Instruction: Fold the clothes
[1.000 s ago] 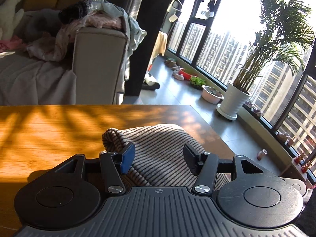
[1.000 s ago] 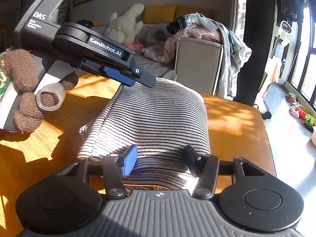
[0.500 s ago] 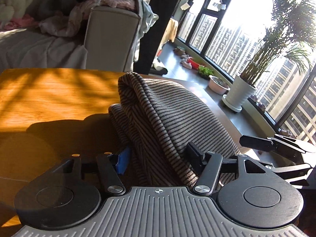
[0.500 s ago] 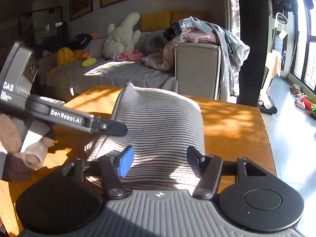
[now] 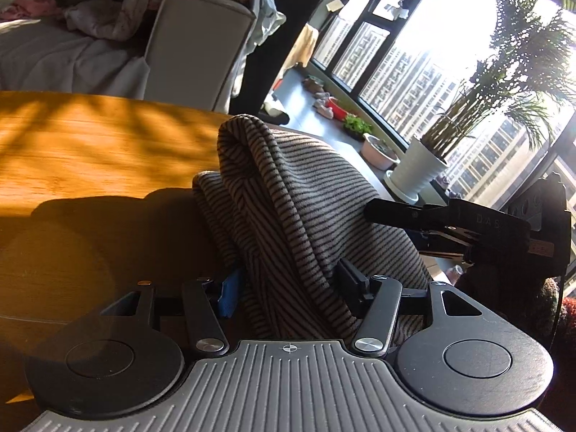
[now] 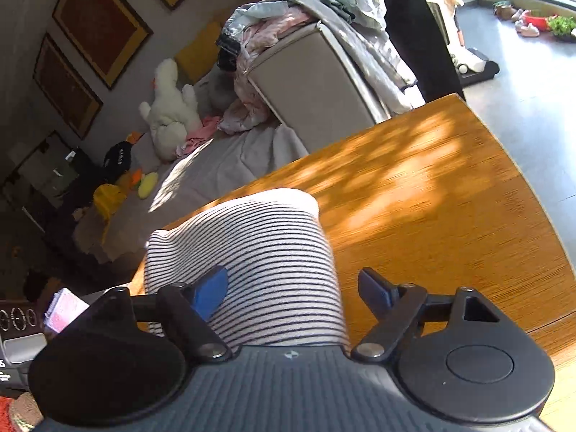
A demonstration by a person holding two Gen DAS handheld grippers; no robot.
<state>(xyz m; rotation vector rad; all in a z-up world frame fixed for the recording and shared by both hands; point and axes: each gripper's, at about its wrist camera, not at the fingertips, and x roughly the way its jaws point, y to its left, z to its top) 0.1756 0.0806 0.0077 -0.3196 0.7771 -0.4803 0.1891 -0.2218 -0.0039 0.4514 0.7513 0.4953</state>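
Observation:
A folded striped knit garment (image 5: 288,194) is bunched and raised off the wooden table (image 5: 90,144). It passes between the open jaws of my left gripper (image 5: 288,284); a fold hangs over them. The right gripper's body (image 5: 468,226) shows at the right of the left wrist view, against the garment's side. In the right wrist view the garment (image 6: 259,252) lies between the wide-apart jaws of my right gripper (image 6: 295,288), over the table (image 6: 432,198). Whether either gripper pinches cloth is hidden.
A grey sofa (image 6: 223,165) with a pile of clothes (image 6: 306,10) and a white plush toy (image 6: 169,108) stands beyond the table. A potted palm (image 5: 421,169) and small pots stand by the window. The table's right edge (image 6: 532,194) drops to the floor.
Both grippers have lifted the garment and bunched it taller. The right wrist view has tilted and swung over the table. The right gripper has come closer to the left one.

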